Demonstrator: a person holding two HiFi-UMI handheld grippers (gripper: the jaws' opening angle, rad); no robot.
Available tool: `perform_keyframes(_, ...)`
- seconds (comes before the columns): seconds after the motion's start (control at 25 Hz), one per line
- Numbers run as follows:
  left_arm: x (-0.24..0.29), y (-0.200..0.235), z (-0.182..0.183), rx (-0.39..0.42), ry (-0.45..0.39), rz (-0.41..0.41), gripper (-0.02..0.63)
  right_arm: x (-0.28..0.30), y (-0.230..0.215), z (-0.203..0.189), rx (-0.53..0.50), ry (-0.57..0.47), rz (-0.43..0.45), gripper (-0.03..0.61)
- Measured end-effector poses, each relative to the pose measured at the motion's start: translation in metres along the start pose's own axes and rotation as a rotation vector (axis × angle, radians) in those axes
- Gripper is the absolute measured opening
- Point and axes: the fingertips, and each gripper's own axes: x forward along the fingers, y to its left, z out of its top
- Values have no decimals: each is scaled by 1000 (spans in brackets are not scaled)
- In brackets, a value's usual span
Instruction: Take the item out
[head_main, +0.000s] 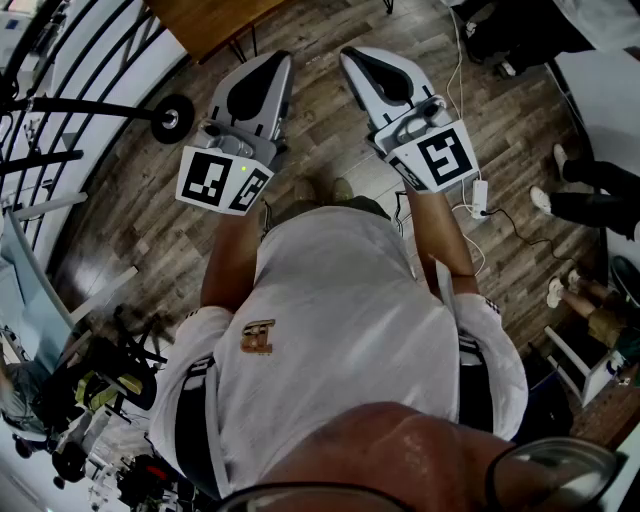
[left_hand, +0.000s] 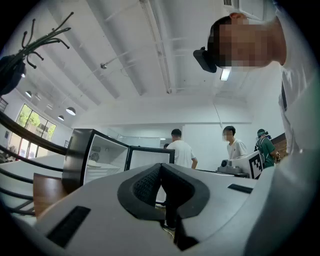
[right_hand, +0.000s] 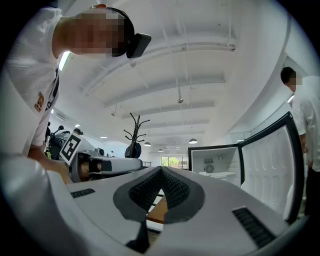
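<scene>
Both grippers are held up in front of my chest over the wooden floor. My left gripper (head_main: 272, 58) is shut, its black pads meeting at the tip (left_hand: 161, 166) with nothing between them. The right gripper (head_main: 352, 55) is shut and empty as well (right_hand: 161, 170). A small black fridge (left_hand: 82, 157) stands some way off with its door (left_hand: 150, 156) swung open. In the right gripper view the same fridge (right_hand: 214, 162) shows a white inside and its door (right_hand: 270, 167) at the right. No item can be made out inside. The left gripper (right_hand: 102, 164) also shows in the right gripper view.
A wooden table (head_main: 205, 20) stands ahead to the left, next to black railings (head_main: 60, 100). White cables (head_main: 470, 205) lie on the floor at the right, near other people's feet (head_main: 560, 205). Several people (left_hand: 182, 151) stand beyond the fridge. A coat stand (right_hand: 134, 137) rises further back.
</scene>
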Motion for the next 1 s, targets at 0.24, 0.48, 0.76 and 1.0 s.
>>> perform_keyframes(0.24,8,-3,-4,-4,-5,9,18,-7,-10,-2,0,3,-2,32)
perform_keyframes(0.48,25,-1,-10,1,-9,28,18,-6,-29,-5,14,-10,17,32)
perform_keyframes(0.76,37,-13,-3,21,-21,59,18,-16,-39,5,12,-22,54,32)
perform_keyframes(1.0,59,-10,-11,31,-25,100,18,-18,-64,-1,15,-21,85,32)
